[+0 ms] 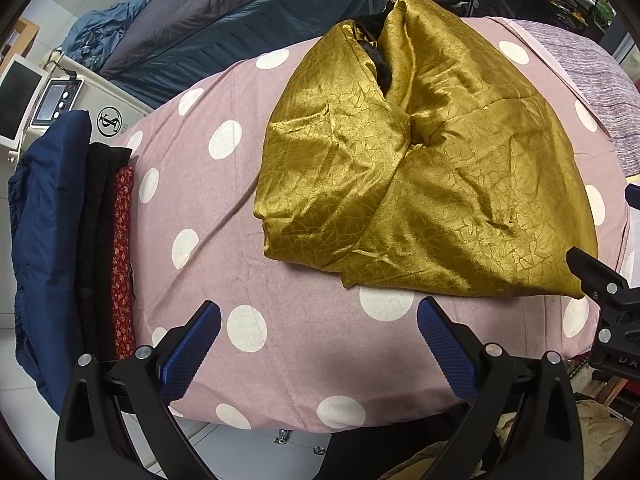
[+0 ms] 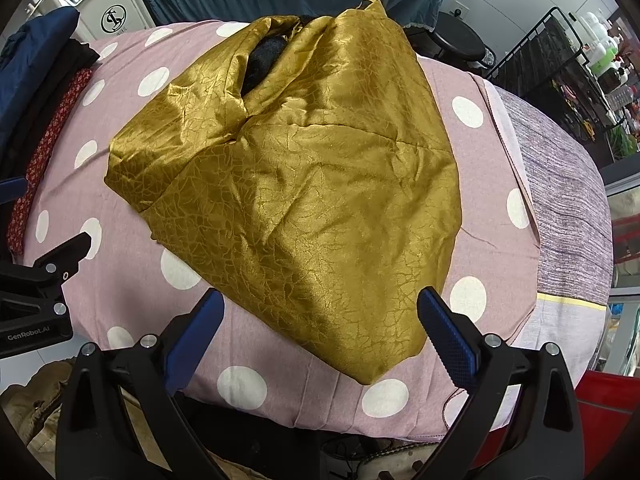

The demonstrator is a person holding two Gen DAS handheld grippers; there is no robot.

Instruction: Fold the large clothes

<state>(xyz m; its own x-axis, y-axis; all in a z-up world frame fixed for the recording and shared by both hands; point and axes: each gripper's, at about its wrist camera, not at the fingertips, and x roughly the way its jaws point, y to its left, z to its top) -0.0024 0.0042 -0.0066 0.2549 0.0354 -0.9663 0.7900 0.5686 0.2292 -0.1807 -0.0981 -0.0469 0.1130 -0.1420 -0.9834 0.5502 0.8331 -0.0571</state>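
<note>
I hold my left gripper and right gripper spread wide and empty above the surface; the gold coat lies bundled at twelve o'clock, awaiting folding.

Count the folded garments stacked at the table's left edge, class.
3: a navy one outermost, a black one in the middle, a red floral one nearest the gold garment. More may be hidden.
</note>
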